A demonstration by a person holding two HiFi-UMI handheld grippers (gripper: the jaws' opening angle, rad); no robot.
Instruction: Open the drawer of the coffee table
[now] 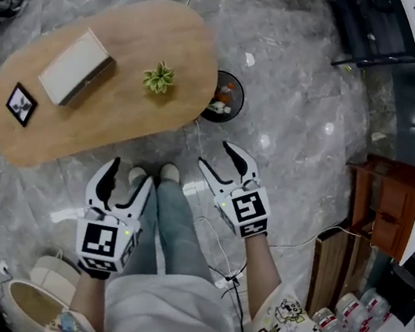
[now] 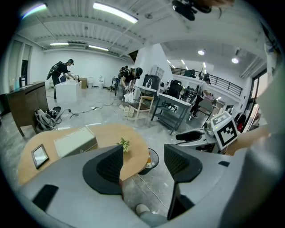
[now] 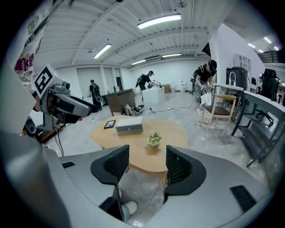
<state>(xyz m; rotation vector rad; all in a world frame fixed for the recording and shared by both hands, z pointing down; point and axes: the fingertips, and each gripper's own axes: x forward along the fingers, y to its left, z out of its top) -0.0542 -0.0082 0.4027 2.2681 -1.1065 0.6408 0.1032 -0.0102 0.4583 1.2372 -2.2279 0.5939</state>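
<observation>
I'm in a big open lab hall. Beyond the coffee table [image 3: 138,144], people [image 3: 144,81] bend over workbenches [image 3: 156,93]. Strip lights [image 3: 159,21] run overhead, and cables [image 1: 306,238] trail across the grey floor [image 1: 283,95] beside it.

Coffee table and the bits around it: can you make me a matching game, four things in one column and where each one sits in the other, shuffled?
Things: 1 plant; 2 picture frame; 3 box; 4 black bin.
Places: a on the floor beside the table; b tabletop, nearest the bin; c tabletop, end farthest from the bin; d tabletop, between two other things.
Pairs: 1-b; 2-c; 3-d; 4-a.
</observation>
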